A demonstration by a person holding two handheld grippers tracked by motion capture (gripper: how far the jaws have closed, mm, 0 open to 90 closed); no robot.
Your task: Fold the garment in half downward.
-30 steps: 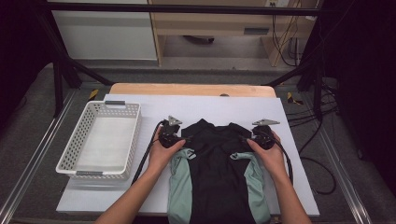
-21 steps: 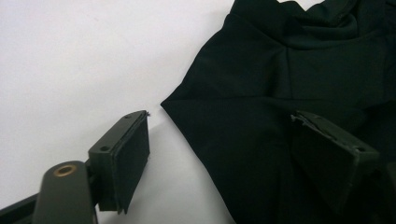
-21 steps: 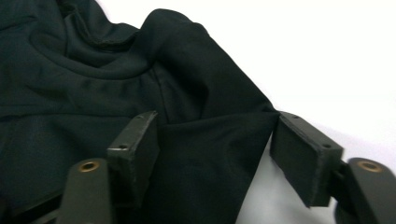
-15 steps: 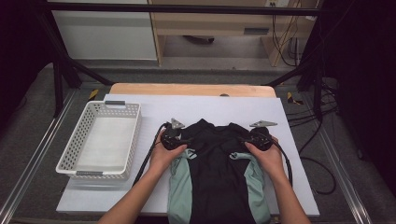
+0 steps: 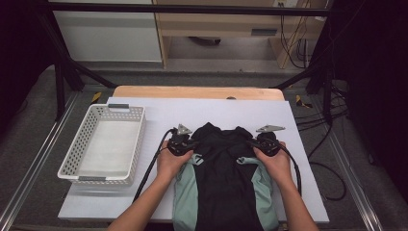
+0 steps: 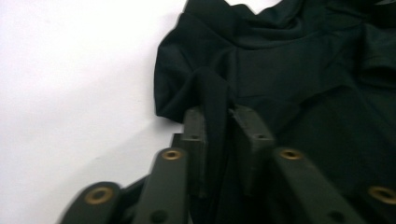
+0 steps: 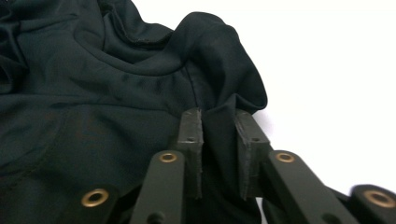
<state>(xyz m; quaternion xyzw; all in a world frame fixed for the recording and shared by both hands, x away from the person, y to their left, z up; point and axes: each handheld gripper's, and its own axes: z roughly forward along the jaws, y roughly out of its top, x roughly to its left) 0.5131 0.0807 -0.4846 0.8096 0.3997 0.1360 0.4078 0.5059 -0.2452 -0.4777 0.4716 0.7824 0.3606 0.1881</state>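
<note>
Black fabric folds sit pinched between the jaws of the left gripper (image 6: 218,122) and right gripper (image 7: 219,122), both just closing on the garment (image 5: 223,178), which lies on the white table (image 5: 202,113) beside a basket (image 5: 103,147).

basket (image 5: 103,144) left on table (image 5: 216,113) | garment (image 5: 223,178) right of it

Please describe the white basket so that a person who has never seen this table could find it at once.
Start at the white table. On its left part, left of the black and pale green garment, stands the basket. It is the one rigid thing there: a rectangular white plastic tray with perforated walls.
</note>
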